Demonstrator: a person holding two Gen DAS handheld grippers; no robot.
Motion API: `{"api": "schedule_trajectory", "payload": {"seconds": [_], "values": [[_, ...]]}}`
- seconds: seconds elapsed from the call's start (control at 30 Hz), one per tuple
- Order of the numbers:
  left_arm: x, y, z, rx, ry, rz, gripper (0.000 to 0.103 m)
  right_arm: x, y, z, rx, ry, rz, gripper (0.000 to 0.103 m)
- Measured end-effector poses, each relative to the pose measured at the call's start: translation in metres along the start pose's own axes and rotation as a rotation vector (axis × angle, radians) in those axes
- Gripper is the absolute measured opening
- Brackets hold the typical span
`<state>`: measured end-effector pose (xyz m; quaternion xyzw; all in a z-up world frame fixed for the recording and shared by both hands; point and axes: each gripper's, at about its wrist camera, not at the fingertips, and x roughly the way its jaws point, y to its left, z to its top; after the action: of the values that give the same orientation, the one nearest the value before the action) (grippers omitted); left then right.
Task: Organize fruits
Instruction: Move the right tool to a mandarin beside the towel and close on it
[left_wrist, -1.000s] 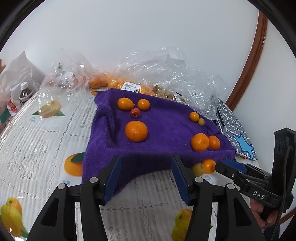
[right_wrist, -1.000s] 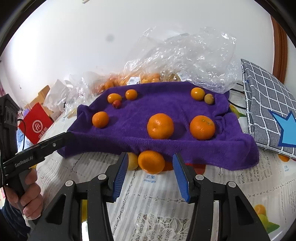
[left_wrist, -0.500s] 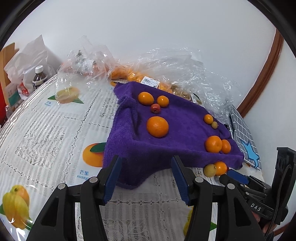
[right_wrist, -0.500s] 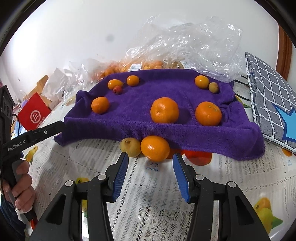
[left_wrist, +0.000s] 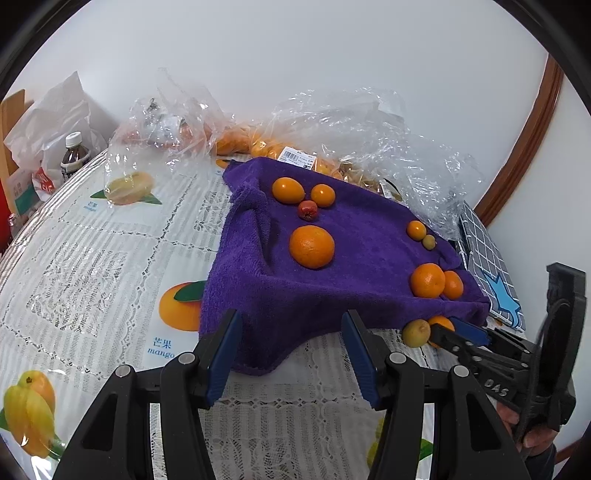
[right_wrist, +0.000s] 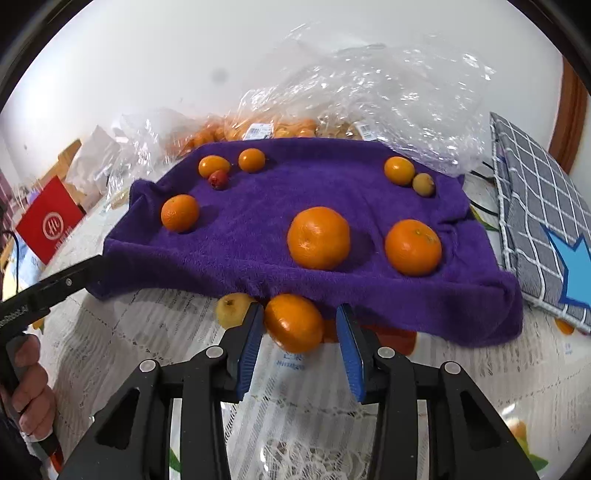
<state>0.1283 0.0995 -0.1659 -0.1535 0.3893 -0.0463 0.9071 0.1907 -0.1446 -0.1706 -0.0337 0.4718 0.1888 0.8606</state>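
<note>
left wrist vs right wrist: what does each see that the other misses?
Left wrist only: bottle at the far table edge, and the left hand-held gripper, nothing between its jaws.
Right wrist only: red bag, and the right hand-held gripper closing around an orange, not yet pressing.
Both: purple towel with fruit, clear bags behind.

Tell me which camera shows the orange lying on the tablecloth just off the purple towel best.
The right wrist view. There the orange sits large and close between the closing jaws of the right hand-held gripper, just off the purple towel. In the left wrist view it is small and mostly hidden behind that gripper's fingers.
</note>
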Motion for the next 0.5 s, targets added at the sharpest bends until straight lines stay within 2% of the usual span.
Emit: {"api": "schedule_trajectory", "payload": {"seconds": [0.07,0.1,0.3,0.5], "values": [[0.0,-0.001,0.0,0.005,-0.002,-0.001,0.054,0.006,0.005,0.0,-0.019,0.016,-0.016,0.04],[0.0,-0.002,0.0,0.006,-0.004,-0.002,0.054,0.008,0.006,0.0,-0.023,0.023,-0.016,0.033],[0.0,-0.003,-0.001,0.012,-0.003,-0.018,0.054,0.0,-0.003,-0.004,0.014,-0.002,0.023,0.033],[0.001,-0.008,-0.003,0.044,-0.004,-0.016,0.053,-0.019,-0.018,-0.013,0.032,-0.051,0.0,0.033]]}}
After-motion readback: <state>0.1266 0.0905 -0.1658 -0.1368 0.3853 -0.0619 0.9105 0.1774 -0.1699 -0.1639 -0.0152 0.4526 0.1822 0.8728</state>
